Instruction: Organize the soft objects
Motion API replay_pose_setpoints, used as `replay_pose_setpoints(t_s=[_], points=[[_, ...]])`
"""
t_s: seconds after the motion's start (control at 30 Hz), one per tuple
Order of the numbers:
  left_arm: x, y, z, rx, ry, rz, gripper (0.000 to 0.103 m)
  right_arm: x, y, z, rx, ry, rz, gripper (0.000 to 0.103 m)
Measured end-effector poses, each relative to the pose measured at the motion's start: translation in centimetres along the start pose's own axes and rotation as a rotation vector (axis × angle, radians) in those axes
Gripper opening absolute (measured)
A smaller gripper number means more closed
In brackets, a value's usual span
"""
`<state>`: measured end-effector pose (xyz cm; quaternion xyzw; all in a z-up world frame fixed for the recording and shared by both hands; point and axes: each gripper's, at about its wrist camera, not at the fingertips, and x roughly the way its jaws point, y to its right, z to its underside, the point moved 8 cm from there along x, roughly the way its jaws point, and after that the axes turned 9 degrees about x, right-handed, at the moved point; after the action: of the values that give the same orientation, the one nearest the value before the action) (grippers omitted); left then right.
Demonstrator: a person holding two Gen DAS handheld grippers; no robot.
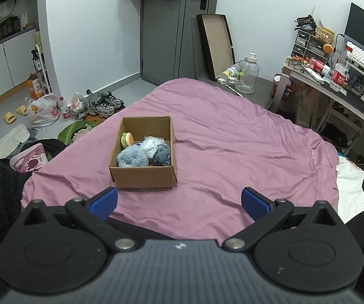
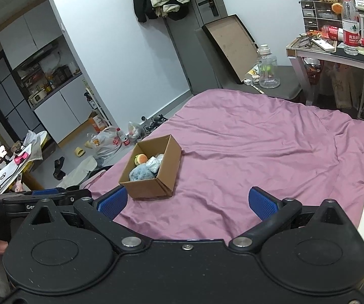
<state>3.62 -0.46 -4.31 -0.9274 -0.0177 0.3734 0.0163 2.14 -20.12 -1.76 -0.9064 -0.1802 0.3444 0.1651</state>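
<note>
One cardboard box (image 1: 142,174) at frame centre on the purple bedspread (image 1: 232,152), holding four soft items: one burger plush (image 1: 127,139), one blue fluffy ball (image 1: 132,158), one white crumpled bundle (image 1: 149,146), one grey-blue plush (image 1: 162,154). Left gripper (image 1: 179,202) and right gripper (image 2: 187,201) both spread wide, grasping nothing, low in frame.

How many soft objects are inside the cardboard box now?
4 visible in the cardboard box: burger plush back-left, fluffy blue plush front-left, white crumpled item centre, dark blue plush right. More may lie underneath.
</note>
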Motion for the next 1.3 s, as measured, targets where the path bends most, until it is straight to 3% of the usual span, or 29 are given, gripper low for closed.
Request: replay_pose_setpoints(t_s=[0.8,1.3], points=[[0.0,-0.23,0.59,-0.007,-0.01,0.002,0.103,-0.07,-0.09,0.34,-0.009,0.007,-0.003,0.103],[0.32,0.34,0.67,0.001,-0.006,0.008,0.103,0.25,-0.09,0.49,-0.039,0.006,0.045,0.103]])
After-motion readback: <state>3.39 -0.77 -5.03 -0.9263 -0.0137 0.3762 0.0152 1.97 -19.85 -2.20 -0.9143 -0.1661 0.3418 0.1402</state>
